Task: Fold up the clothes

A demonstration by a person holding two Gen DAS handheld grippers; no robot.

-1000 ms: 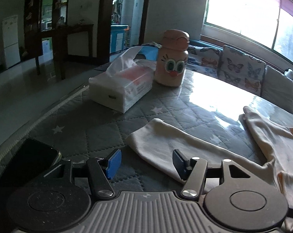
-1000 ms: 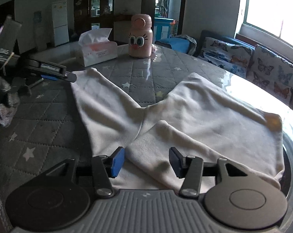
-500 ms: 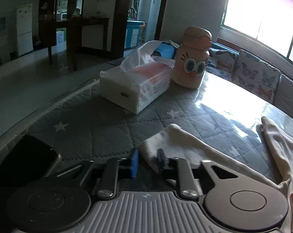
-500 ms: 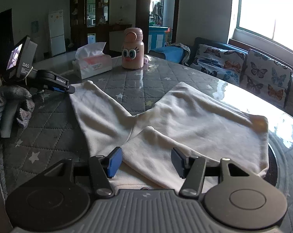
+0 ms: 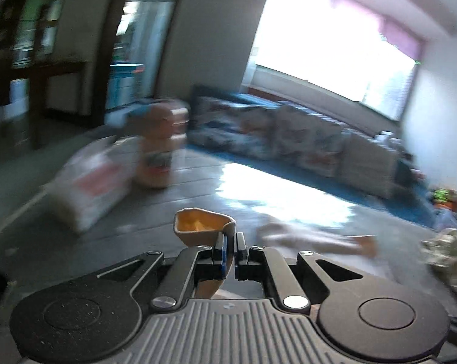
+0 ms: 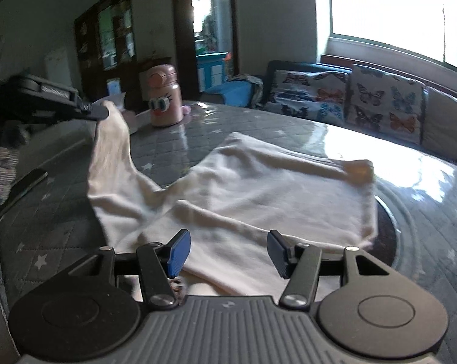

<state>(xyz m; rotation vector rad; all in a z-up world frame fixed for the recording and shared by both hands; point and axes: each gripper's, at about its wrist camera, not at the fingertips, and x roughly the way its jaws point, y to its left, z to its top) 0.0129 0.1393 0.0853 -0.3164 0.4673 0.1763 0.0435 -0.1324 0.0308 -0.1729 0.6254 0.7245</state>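
A cream pair of trousers (image 6: 258, 188) lies spread on the grey quilted table (image 6: 425, 212). My left gripper (image 5: 230, 253) is shut on the end of one trouser leg (image 5: 202, 227) and holds it lifted above the table. In the right wrist view the left gripper (image 6: 102, 112) is at the far left with the leg (image 6: 113, 151) hanging from it. My right gripper (image 6: 226, 250) is open, low over the near edge of the trousers, holding nothing.
A tissue pack (image 5: 92, 182) and a pink cartoon bottle (image 6: 163, 100) stand at the table's far side. A dark phone (image 6: 22, 186) lies at the left edge. A sofa with butterfly cushions (image 6: 349, 97) runs behind the table.
My left gripper has shut on the trouser leg end and lifted it up off the table, swinging right. My right gripper has stayed open near the trousers' front edge.
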